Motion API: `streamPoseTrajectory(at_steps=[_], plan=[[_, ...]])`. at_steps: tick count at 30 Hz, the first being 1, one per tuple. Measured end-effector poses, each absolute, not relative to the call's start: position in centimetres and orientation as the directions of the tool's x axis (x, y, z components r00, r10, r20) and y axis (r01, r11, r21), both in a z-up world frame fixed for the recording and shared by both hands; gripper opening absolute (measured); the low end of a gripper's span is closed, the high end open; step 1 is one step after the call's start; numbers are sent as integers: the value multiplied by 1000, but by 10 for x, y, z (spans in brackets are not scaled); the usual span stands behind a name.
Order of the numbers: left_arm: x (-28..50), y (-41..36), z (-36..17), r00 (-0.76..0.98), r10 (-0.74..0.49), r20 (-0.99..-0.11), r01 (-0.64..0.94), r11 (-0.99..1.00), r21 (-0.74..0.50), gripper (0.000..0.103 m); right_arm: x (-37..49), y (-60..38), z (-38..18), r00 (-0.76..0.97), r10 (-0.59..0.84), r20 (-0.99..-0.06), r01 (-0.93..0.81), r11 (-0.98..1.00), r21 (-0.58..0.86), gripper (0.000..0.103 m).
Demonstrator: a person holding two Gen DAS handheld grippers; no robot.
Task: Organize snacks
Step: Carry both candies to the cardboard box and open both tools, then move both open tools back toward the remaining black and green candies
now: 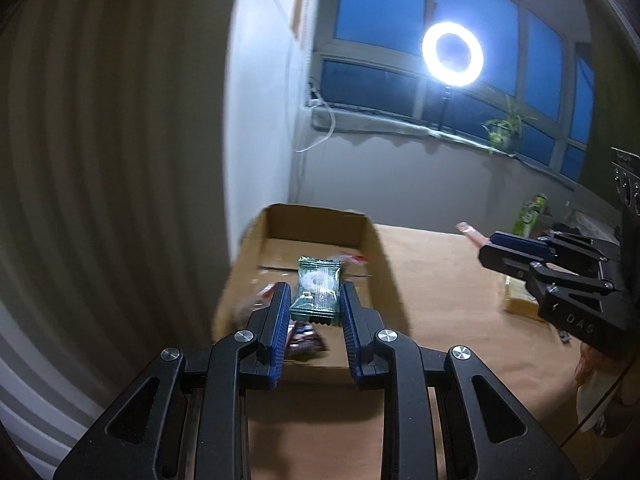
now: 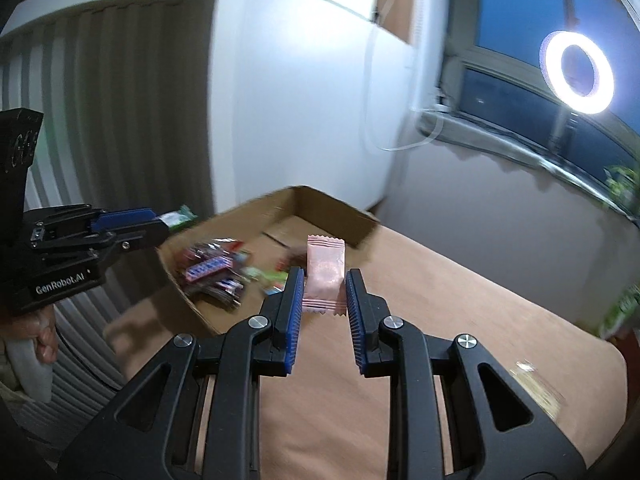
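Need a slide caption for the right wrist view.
Right tongs grip a pink sealed snack packet near an open brown cardboard box already holding assorted wrapped snacks.

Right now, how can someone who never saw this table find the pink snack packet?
Find the open cardboard box on the brown table. Just in front of it, the right tongs are shut on the pink packet. It is plain pale pink, while the left tongs hold a green packet.

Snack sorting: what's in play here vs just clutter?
In play: green packet in left gripper; pink packet in right gripper; cardboard box with snacks.
Clutter: ring light; potted plant; green bottle.
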State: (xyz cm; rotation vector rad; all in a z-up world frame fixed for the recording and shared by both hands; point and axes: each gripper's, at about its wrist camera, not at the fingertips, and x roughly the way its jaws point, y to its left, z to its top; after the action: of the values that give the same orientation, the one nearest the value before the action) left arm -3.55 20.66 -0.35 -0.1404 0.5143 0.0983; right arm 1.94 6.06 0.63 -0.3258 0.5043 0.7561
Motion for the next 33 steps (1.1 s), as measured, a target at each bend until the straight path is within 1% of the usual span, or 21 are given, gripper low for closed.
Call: streamPoseTrajectory(at_steps=[7, 18, 19, 20, 21, 22, 23, 24, 26, 29, 31, 33], plan=[[-23, 226, -17, 849, 79, -523, -164, 979, -119, 23, 27, 112, -11, 544, 615, -571, -786, 611, -91, 22], [-2, 234, -34, 826, 58, -560, -162, 977, -136, 24, 42, 145, -38, 489, 615, -618, -817, 572, -77, 22], [-2, 234, -34, 825, 66, -562, -169, 977, -134, 25, 43, 145, -39, 488, 616, -619, -817, 571, -76, 25], [-1, 234, -35, 821, 74, -566, -176, 976, -129, 32, 45, 146, -40, 489, 614, -620, -816, 573, -77, 31], [0, 234, -36, 817, 83, -570, -185, 975, -124, 45, 46, 145, -42, 497, 604, -623, -810, 580, -84, 45], [-2, 234, -35, 818, 89, -568, -190, 974, -122, 51, 45, 144, -42, 501, 602, -622, -807, 584, -86, 48], [-3, 235, -35, 819, 93, -566, -195, 973, -121, 60, 45, 143, -42, 501, 603, -621, -806, 586, -82, 48], [-4, 235, -34, 820, 98, -564, -200, 972, -122, 62, 44, 141, -42, 500, 603, -621, -805, 589, -76, 48], [-6, 235, -32, 822, 107, -559, -205, 972, -117, 63, 42, 136, -40, 511, 601, -615, -798, 597, -80, 48], [-10, 233, -27, 826, 119, -551, -208, 973, -102, 66, 36, 129, -37, 523, 600, -605, -791, 607, -83, 49], [-11, 231, -24, 828, 120, -548, -207, 973, -101, 66, 31, 124, -36, 527, 597, -605, -787, 611, -82, 50], [-13, 227, -21, 832, 120, -542, -204, 974, -97, 66, 25, 120, -35, 533, 595, -602, -783, 616, -85, 57]])
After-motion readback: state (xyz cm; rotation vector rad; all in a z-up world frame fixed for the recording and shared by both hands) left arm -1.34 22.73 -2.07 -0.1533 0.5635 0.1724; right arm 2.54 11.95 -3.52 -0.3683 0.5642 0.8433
